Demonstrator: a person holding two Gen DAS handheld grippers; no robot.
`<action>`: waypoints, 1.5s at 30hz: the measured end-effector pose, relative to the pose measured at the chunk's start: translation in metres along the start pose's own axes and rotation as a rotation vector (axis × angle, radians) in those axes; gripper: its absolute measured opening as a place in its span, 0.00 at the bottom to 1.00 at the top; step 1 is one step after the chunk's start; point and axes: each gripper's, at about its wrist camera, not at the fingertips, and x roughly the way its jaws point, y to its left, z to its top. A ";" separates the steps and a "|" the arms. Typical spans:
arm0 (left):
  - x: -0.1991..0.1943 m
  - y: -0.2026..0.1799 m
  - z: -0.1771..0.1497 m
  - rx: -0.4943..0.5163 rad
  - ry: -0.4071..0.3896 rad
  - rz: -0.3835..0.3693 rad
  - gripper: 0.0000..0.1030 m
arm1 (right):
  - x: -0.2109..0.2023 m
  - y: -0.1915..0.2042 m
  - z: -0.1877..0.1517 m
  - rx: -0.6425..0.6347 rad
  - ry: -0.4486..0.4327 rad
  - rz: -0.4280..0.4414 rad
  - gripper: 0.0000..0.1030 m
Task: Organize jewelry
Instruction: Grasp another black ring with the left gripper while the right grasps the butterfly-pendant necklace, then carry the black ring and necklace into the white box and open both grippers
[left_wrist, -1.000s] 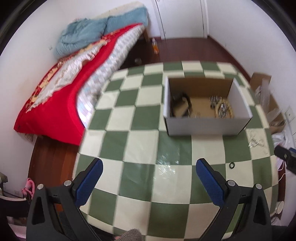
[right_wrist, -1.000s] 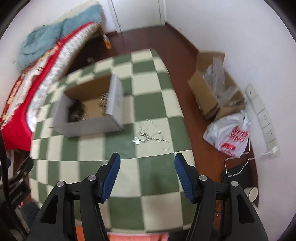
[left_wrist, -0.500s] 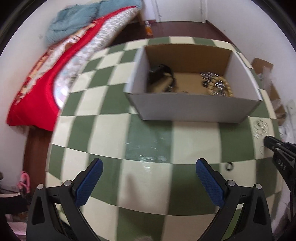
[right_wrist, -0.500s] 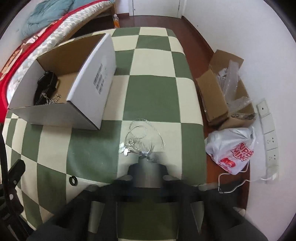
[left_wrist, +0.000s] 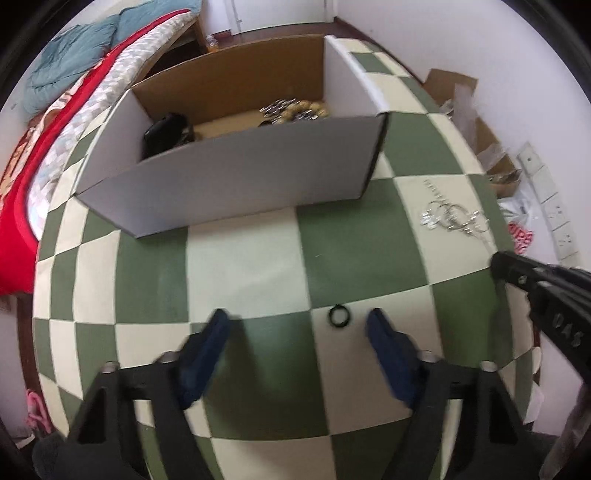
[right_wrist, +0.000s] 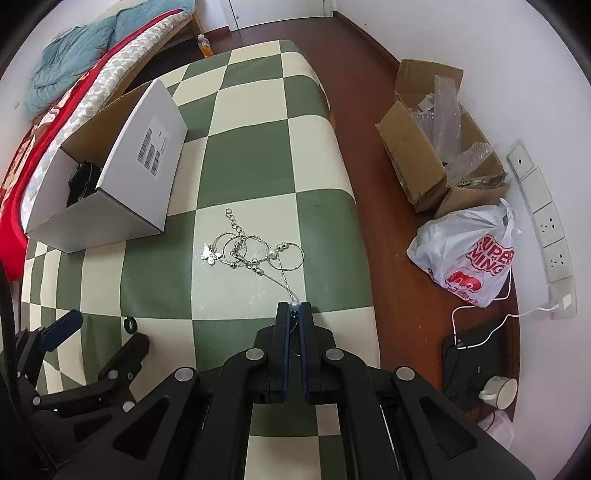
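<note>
A silver chain necklace (right_wrist: 251, 251) with rings, beads and a butterfly charm lies on the green-and-cream checked table (right_wrist: 258, 147); it also shows in the left wrist view (left_wrist: 450, 219). My right gripper (right_wrist: 294, 306) is shut on the near end of the chain. A small black ring (left_wrist: 339, 315) lies between the fingertips of my open left gripper (left_wrist: 297, 325), nearer the right one; it also shows in the right wrist view (right_wrist: 130, 325). An open white cardboard box (left_wrist: 236, 170) holds a black item (left_wrist: 166, 131) and beaded jewelry (left_wrist: 295, 109).
A bed with a red cover (right_wrist: 48, 110) lies left of the table. On the floor to the right are an open cardboard box (right_wrist: 436, 147), a white plastic bag (right_wrist: 472, 251), a mug (right_wrist: 498, 391) and a wall power strip (right_wrist: 543, 221).
My right gripper has closed on the necklace's chain end. My left gripper has moved forward and right, down to the black ring, and its fingers have narrowed.
</note>
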 end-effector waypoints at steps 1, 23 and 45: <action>-0.002 -0.002 0.001 0.004 -0.005 -0.014 0.41 | 0.000 0.000 0.000 0.003 0.000 0.002 0.04; -0.063 0.065 -0.009 -0.079 -0.067 -0.018 0.09 | -0.076 0.010 0.003 0.080 -0.097 0.186 0.04; -0.176 0.107 0.042 -0.088 -0.143 -0.113 0.09 | -0.254 0.071 0.034 -0.015 -0.335 0.287 0.04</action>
